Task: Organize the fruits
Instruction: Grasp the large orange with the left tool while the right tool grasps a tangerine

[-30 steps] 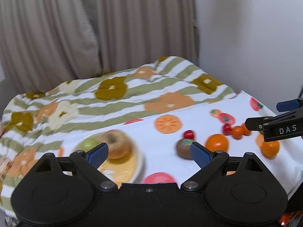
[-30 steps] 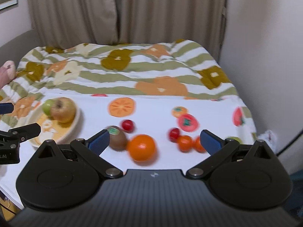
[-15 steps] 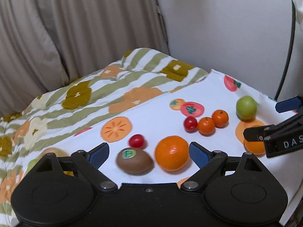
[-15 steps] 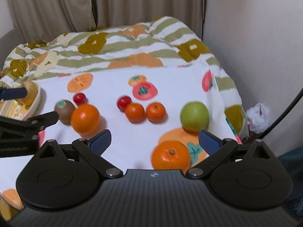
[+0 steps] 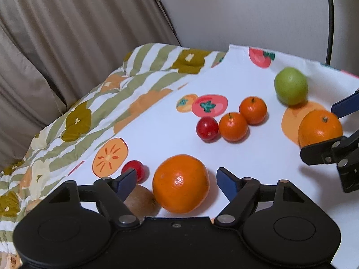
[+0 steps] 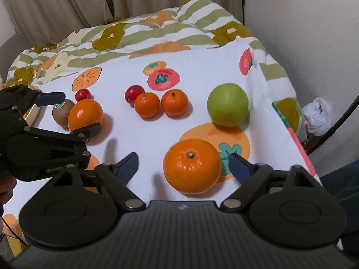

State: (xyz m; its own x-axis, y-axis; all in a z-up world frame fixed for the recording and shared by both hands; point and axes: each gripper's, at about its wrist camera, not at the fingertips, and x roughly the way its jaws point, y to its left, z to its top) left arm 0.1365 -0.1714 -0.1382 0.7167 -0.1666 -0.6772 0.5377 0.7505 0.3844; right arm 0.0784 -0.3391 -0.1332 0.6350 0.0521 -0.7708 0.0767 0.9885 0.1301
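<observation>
**Ana:** Fruits are nearly all loose on the white fruit-print cloth (image 6: 157,139), so I judge the sorting barely begun. Biggest first: the green apple (image 6: 227,104) sits near the right edge, on the rim of a printed orange disc.

**Ben:** And the large oranges?

**Ana:** Two. One large orange (image 6: 192,166) lies between the fingers of the right gripper (image 6: 182,164), whose jaws stand wide apart around it, not yet closed on it. The other large orange (image 5: 180,183) lies between the fingers of the left gripper (image 5: 177,182), also spread open, with a gap showing on the right side; the left side I cannot judge.

**Ben:** Smaller pieces?

**Ana:** A kiwi (image 6: 62,114) with a sticker touches that second orange on its left. Two small mandarins (image 6: 160,104) sit side by side mid-cloth, touching, with a red cherry tomato (image 6: 134,93) against the left one. Another cherry tomato (image 6: 82,94) rests just behind the kiwi.

**Ben:** Anything already put away?

**Ana:** At the far left, behind the left gripper, a pale dish edge (image 6: 33,115) peeks out; its contents are hidden. So eight pieces visibly remain on the cloth, and both grippers look set to take an orange each, as I read it.
</observation>
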